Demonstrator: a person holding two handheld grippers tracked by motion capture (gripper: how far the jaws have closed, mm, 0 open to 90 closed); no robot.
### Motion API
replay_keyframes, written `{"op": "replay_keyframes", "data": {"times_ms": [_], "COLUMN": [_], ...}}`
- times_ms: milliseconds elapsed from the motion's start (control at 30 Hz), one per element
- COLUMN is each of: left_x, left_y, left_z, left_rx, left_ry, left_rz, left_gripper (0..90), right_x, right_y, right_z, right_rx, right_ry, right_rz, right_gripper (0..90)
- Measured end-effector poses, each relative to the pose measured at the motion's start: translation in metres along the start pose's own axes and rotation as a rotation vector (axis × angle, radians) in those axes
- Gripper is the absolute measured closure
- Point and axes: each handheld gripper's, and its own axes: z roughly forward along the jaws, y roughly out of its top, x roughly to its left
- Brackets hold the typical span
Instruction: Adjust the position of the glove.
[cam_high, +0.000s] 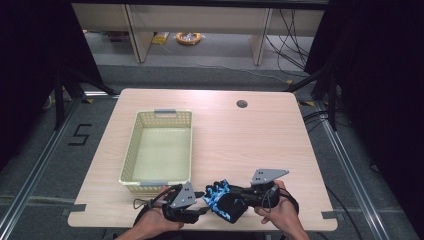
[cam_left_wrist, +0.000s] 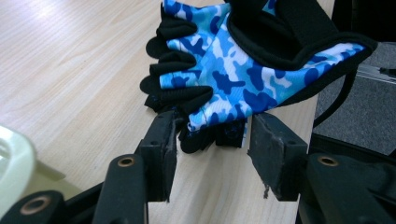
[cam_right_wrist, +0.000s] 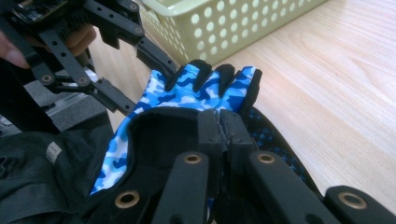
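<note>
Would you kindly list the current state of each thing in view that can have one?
Glove: blue camouflage, lifted at the table's near edge, cuff pinched, fingers pointing toward the left gripper.
Right gripper: shut on the glove's cuff.
Left gripper: open, jaws either side of the glove's fingertip end.
Basket: upright on the table, nothing inside.

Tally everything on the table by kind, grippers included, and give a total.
Gloves: 1, blue camouflage glove
Baskets: 1, pale yellow basket
Grippers: 2, left gripper and right gripper
Total: 4
</note>
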Motion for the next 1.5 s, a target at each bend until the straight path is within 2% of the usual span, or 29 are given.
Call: {"op": "replay_keyframes", "data": {"times_ms": [33,67,100,167,200,233,300,333,367,400,500,533,633,667,733,800,833,867,900,933,1000,1033,1067,1100,1133,1267,1433,1467,1500], "left_x": [0.002,0.001,0.004,0.002,0.002,0.002,-0.001,-0.004,-0.004,-0.007,-0.009,-0.010,-0.011,-0.011,-0.009,-0.007,-0.006,-0.004,-0.003,0.000,0.001,0.001,0.003,0.002,0.004,0.006,0.012,0.012,0.013], "left_y": [0.000,0.000,0.001,0.000,0.001,0.001,0.001,0.001,0.001,0.000,0.002,0.002,0.001,0.000,-0.001,-0.001,-0.001,-0.001,-0.001,-0.002,-0.003,-0.003,-0.005,-0.006,-0.005,-0.004,-0.004,-0.005,-0.004], "left_z": [-0.001,-0.002,-0.004,-0.004,-0.005,-0.005,-0.004,-0.003,-0.003,-0.002,-0.001,0.000,0.001,0.003,0.007,0.006,0.006,0.006,0.005,0.006,0.007,0.008,0.009,0.011,0.013,0.017,0.016,0.017,0.016], "left_rx": [-0.012,-0.011,-0.012,-0.023,-0.010,-0.010,-0.012,0.006,0.006,0.008,0.008,0.005,0.025,0.017,0.017,0.029,0.023,0.021,0.028,0.035,0.046,0.052,0.056,0.049,0.075,0.058,0.062,0.055,0.061], "left_ry": [-0.010,-0.021,-0.034,-0.027,-0.044,-0.044,-0.054,-0.055,-0.055,-0.067,-0.065,-0.050,-0.049,-0.051,-0.030,-0.033,-0.028,-0.034,-0.022,-0.017,-0.026,-0.035,-0.039,-0.039,-0.037,-0.018,-0.032,-0.019,-0.026], "left_rz": [0.011,-0.020,0.000,-0.018,0.006,0.006,0.014,0.033,0.033,0.035,0.040,0.049,0.042,0.042,0.026,0.021,0.011,0.004,0.009,-0.012,-0.019,-0.037,-0.028,-0.055,-0.022,-0.046,-0.046,-0.033,-0.008], "left_gripper": [52.4,52.4,52.8,53.0,53.7,54.1,54.2,56.5,59.3,62.7,75.5,77.6,80.6,80.6,79.4,78.1,75.8,68.1,68.1,60.2,57.1,57.1,55.7,55.3,55.0,53.5,53.0,53.4,53.4], "right_x": [0.000,0.000,0.000,-0.001,-0.001,-0.001,-0.002,-0.003,-0.003,-0.004,-0.002,-0.003,-0.004,-0.004,-0.007,-0.008,-0.010,-0.010,-0.010,-0.012,-0.015,-0.015,-0.015,-0.017,-0.018,-0.018,-0.019,-0.019,-0.019], "right_y": [0.000,0.000,0.000,0.000,-0.001,-0.001,-0.001,-0.001,0.000,0.000,0.001,0.003,0.004,0.005,0.007,0.007,0.008,0.007,0.007,0.007,0.007,0.007,0.007,0.007,0.006,0.007,0.006,0.006,0.006], "right_z": [-0.001,-0.001,-0.002,-0.002,0.000,0.001,0.002,0.005,0.006,0.007,0.009,0.010,0.012,0.011,0.013,0.012,0.013,0.011,0.011,0.010,0.008,0.008,0.007,0.007,0.006,0.005,0.004,0.004,0.004], "right_rx": [0.005,0.005,0.013,0.021,0.024,0.022,0.029,0.036,0.038,0.036,0.037,0.045,0.037,0.039,0.045,0.043,0.042,0.041,0.041,0.039,0.028,0.028,0.036,0.025,0.034,0.032,0.034,0.018,0.018], "right_ry": [0.001,0.001,0.001,0.009,0.024,0.018,0.023,0.018,0.032,0.036,0.038,0.038,0.048,0.051,0.050,0.048,0.051,0.051,0.051,0.062,0.055,0.055,0.061,0.063,0.078,0.094,0.092,0.101,0.101], "right_rz": [-0.009,-0.009,-0.006,0.005,0.007,0.015,-0.004,0.007,0.012,0.015,0.026,0.011,0.008,0.018,-0.009,-0.011,-0.026,-0.015,-0.015,-0.021,-0.022,-0.022,-0.009,-0.022,-0.012,-0.023,-0.037,-0.039,-0.039], "right_gripper": [88.6,88.6,88.6,88.6,88.6,88.6,88.6,88.6,88.6,88.6,88.6,88.6,88.6,88.6,88.7,88.7,88.7,88.6,88.6,88.6,88.7,88.7,88.6,88.7,88.7,88.7,88.6,88.6,88.6]}}
